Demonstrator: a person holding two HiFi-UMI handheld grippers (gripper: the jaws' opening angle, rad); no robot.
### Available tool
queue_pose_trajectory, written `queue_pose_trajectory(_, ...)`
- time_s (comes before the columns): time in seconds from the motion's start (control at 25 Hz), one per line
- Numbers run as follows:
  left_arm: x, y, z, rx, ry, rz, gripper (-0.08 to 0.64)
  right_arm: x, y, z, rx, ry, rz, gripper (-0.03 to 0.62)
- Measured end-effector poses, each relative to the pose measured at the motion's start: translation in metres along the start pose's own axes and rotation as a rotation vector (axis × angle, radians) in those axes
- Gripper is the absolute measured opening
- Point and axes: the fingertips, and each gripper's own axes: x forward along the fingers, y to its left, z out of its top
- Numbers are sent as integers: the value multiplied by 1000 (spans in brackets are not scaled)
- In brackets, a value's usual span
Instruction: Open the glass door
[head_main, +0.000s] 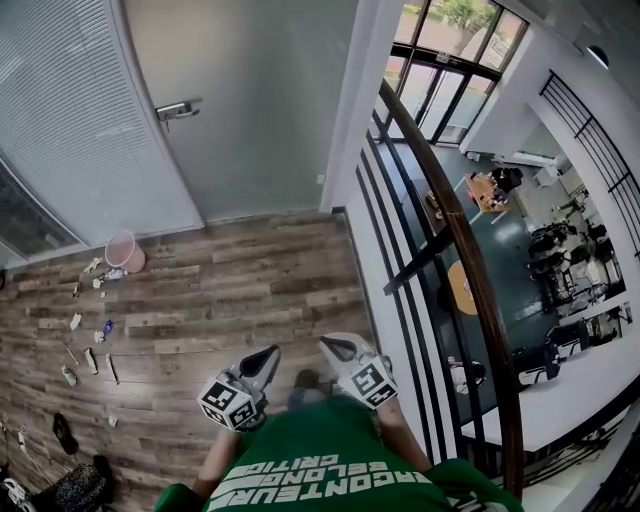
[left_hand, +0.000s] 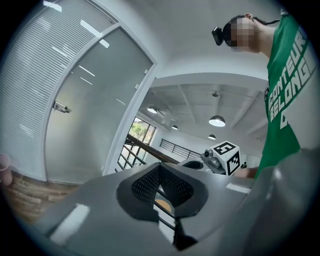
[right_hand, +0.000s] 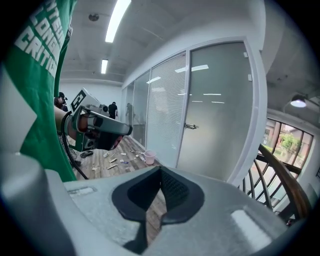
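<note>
Wood floor landing, glass door shut well ahead: approach step, left gripper and right gripper both pressed together and empty, next likely reach the handle.

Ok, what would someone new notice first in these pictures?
Probably the tall frosted glass door straight ahead, shut, with its metal handle at its left edge. Then the dark curved railing on the right, over a lower floor, and the litter scattered near a pink bin on the wood floor at left.
</note>
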Motion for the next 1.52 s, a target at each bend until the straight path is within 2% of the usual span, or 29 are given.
queue_pose_trajectory(0.28, 18, -3, -2, 5, 8, -2, 17, 0, -20, -12, 27, -15, -6, -9)
queue_pose_trajectory(0.48, 34, -11, -7, 20, 50, -26, 17, -8, -31, -16, 50, -38, -31, -8)
queue_pose_trajectory(0.84, 54, -19, -9, 31, 64, -68, 17, -21, -47, -35, 115, -38, -80, -8)
queue_pose_trajectory(1.28, 62, 6, 5, 12, 22, -39, 17, -7, -63, -18, 63, -44, -68, -8)
queue_pose_trajectory(1.52, 66, 13, 6, -2, 19, -32, 17, -2, -65, -20, 77, -30, -59, -9)
